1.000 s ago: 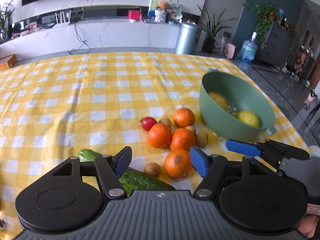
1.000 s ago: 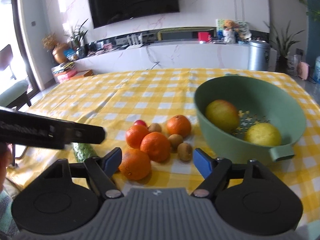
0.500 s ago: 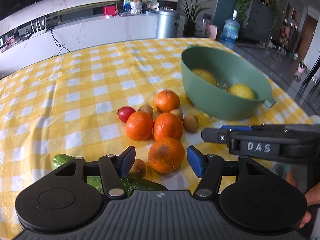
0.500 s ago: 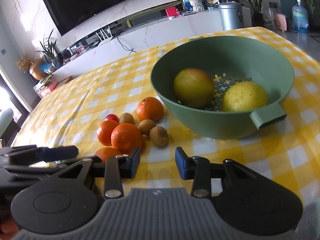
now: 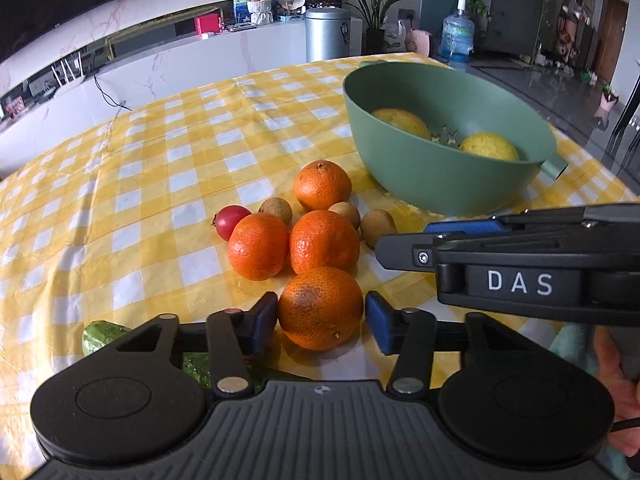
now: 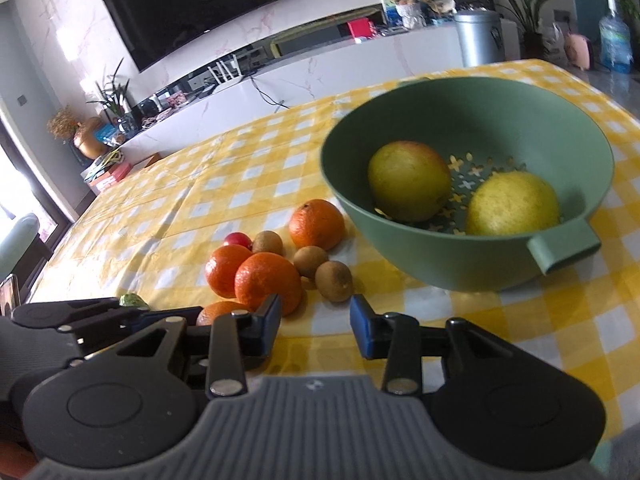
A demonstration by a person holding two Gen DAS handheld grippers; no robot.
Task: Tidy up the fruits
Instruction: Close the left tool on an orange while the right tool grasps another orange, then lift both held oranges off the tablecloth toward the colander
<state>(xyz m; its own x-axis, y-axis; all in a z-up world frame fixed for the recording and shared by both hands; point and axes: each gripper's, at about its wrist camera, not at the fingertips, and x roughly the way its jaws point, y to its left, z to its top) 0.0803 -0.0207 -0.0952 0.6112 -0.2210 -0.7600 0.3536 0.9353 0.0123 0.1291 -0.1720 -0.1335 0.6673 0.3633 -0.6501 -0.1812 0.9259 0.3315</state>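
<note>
Several oranges, three small brown fruits and a red one [image 5: 230,220] lie clustered on the yellow checked cloth. The nearest orange [image 5: 320,308] sits between the blue pads of my left gripper [image 5: 320,326]. Its jaws are closing, and a sliver of gap still shows on each side. My right gripper [image 6: 314,324] hovers over bare cloth in front of a brown fruit [image 6: 334,280], jaws narrowly apart with nothing between them. In the left wrist view the right gripper [image 5: 424,238] reaches in from the right. The green colander bowl [image 6: 440,264] holds two yellow fruits.
A green cucumber [image 5: 104,332] lies under my left gripper's left side. A person's hand [image 5: 616,392] holds the right gripper at the table's right edge. Behind the fruit the cloth stretches back toward a white counter [image 5: 200,64].
My left gripper came down and forward until the nearest orange sat between its pads, and its jaws narrowed. My right gripper's jaws narrowed sharply and it drew in beside the left one. Both views rolled.
</note>
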